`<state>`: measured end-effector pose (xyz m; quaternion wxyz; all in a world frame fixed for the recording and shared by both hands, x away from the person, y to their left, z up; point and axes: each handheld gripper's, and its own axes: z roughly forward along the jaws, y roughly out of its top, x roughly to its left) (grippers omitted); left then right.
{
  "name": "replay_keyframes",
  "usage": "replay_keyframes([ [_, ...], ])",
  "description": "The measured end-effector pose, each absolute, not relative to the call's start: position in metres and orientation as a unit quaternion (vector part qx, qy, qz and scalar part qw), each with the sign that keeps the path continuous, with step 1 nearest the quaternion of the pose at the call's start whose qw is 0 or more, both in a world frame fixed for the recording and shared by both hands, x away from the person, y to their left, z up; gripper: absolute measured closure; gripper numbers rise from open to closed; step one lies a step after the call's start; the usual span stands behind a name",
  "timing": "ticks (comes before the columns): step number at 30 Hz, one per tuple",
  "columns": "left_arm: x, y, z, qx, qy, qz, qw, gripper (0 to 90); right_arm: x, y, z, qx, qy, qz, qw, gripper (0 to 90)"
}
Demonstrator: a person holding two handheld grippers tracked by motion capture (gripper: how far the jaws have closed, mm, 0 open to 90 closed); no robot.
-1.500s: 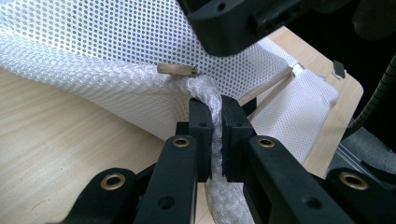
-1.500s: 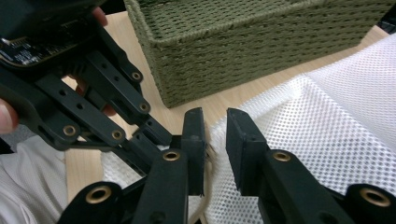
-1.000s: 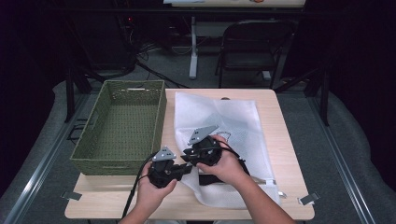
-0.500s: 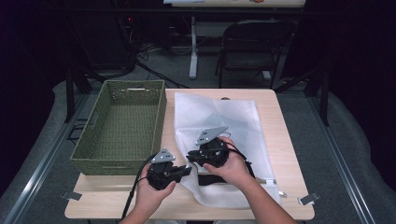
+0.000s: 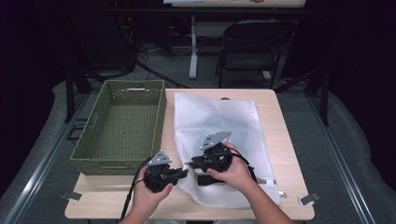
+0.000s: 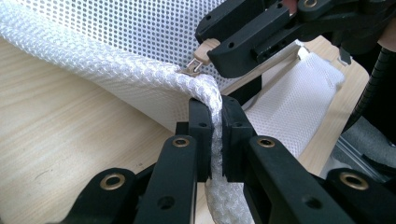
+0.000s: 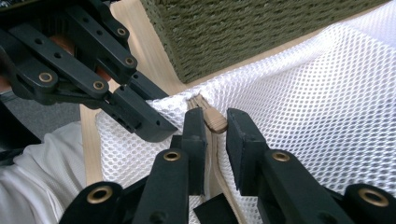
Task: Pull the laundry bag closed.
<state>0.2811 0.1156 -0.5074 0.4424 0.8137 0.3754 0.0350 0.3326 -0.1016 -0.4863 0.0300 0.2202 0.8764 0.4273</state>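
High view has the white mesh bag (image 5: 219, 140) lying flat on the desk (image 5: 280, 140), long axis running from the near edge toward the far one, just right of the green basket (image 5: 121, 126). Left tongs (image 6: 212, 140) are clamped on its bunched near corner. Right tongs (image 7: 215, 125) sit slightly apart around the tan zipper pull (image 7: 214, 120), which points back toward them.

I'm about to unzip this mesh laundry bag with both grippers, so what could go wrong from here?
The right gripper has the tan zipper pull between its jaws, but they look not fully closed, so it may slip out. The left gripper pinches only a thin fold of the bag's edge; a tug could pull the mesh free or drag the whole bag.
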Motion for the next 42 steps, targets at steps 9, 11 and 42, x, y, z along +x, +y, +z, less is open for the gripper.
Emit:
replay_keyframes([
  [9, 0.28, 0.117, -0.511, 0.818, 0.375, 0.036, 0.435, 85.4, 0.333, -0.098, -0.49, 0.218, 0.877, 0.427, 0.022, 78.2],
  [11, 0.28, 0.117, -0.511, 0.816, 0.378, 0.035, 0.436, 85.4, 0.333, -0.098, -0.491, 0.22, 0.878, 0.426, 0.018, 77.9],
  [42, 0.283, 0.133, -0.51, 0.8, 0.403, 0.019, 0.444, 66.9, 0.328, -0.086, -0.496, 0.183, 0.893, 0.411, 0.021, 81.6],
])
